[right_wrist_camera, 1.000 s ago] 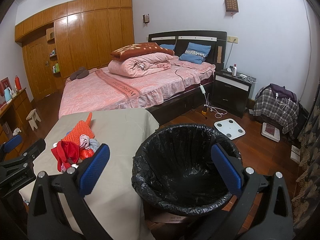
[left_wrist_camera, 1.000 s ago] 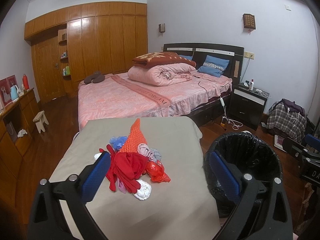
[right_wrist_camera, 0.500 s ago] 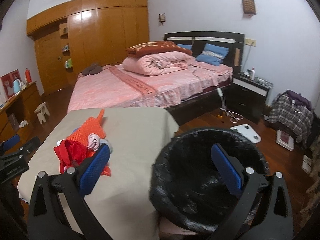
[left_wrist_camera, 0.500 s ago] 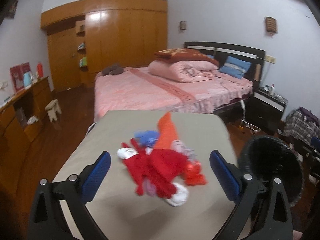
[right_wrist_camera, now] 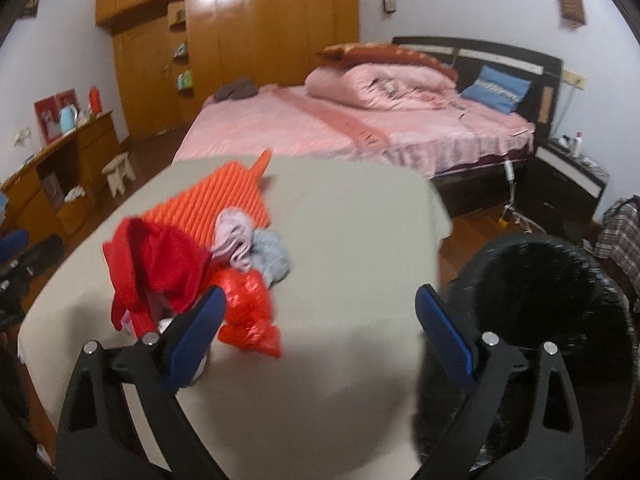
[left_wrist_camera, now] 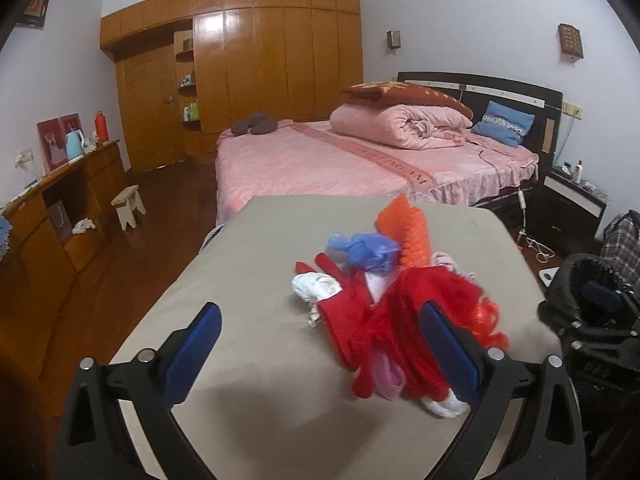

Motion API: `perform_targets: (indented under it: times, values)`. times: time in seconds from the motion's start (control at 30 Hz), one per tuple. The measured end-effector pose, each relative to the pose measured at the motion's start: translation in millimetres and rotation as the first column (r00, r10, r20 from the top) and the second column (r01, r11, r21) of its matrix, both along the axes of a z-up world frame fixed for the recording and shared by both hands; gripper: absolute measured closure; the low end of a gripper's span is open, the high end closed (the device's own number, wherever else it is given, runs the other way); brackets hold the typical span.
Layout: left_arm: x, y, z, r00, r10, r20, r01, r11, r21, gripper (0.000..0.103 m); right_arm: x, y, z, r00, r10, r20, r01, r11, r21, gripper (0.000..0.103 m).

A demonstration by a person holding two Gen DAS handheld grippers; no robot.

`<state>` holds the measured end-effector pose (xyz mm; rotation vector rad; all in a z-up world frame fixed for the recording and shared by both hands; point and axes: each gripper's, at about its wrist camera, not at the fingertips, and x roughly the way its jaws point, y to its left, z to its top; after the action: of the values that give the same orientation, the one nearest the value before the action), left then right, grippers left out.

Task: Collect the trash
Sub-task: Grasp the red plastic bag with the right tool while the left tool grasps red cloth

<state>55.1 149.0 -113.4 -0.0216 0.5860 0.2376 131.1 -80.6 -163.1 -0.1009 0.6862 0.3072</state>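
A pile of trash lies on the grey-covered table [left_wrist_camera: 248,320]: red bags [left_wrist_camera: 372,320], a blue bag [left_wrist_camera: 364,250], white paper [left_wrist_camera: 316,286], an orange ridged piece [left_wrist_camera: 408,228]. The pile also shows in the right wrist view, with the red bags [right_wrist_camera: 160,268], a shiny red wrapper [right_wrist_camera: 248,312] and the orange piece [right_wrist_camera: 224,200]. My left gripper [left_wrist_camera: 320,354] is open and empty, just short of the pile. My right gripper [right_wrist_camera: 320,334] is open and empty over the table's right part. A black-lined trash bin [right_wrist_camera: 552,308] stands right of the table, also seen in the left wrist view [left_wrist_camera: 576,284].
A pink bed [left_wrist_camera: 360,160] stands behind the table. A wooden dresser [left_wrist_camera: 48,216] and small stool [left_wrist_camera: 128,206] are at left. A black nightstand [left_wrist_camera: 572,208] and a plaid bag [left_wrist_camera: 624,244] are at right. The right gripper's finger [left_wrist_camera: 600,300] shows by the bin.
Both grippers swung left toward the table and moved closer to the pile. The bin slid to the right edge of both views. Both stayed open.
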Motion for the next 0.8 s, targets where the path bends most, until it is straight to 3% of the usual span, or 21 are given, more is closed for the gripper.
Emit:
perform_targets:
  times: [0.4,0.47,0.57,0.6,0.7,0.8]
  values:
    - [13,19,-16,0.999,0.022,-0.030,-0.023,1.000,-0.010,0.009,21,39,-29,0.991,0.100,-0.086,-0.103,0.994,-0.032,0.028]
    - [12,19,-16,0.999,0.022,-0.032,-0.023,1.000,-0.015,0.009,25,42,-35,0.989,0.107,-0.105,-0.110,0.994,-0.024,0.035]
    - [13,20,-17,0.999,0.019,-0.041,-0.020,1.000,-0.024,0.009,24,44,-40,0.974,0.170,-0.148,-0.168,0.985,0.024,0.057]
    - [13,19,-17,0.999,0.016,-0.042,-0.018,0.999,-0.028,0.010,23,44,-40,0.970,0.187,-0.156,-0.183,0.982,0.039,0.072]
    - [13,15,-14,0.999,0.000,-0.039,-0.002,0.999,-0.042,0.013,17,44,-34,0.963,0.221,-0.151,-0.215,0.975,0.056,0.082]
    - [13,8,-12,0.999,-0.025,-0.032,0.023,0.998,-0.059,0.017,14,38,-27,0.965,0.221,-0.139,-0.214,0.975,0.062,0.083]
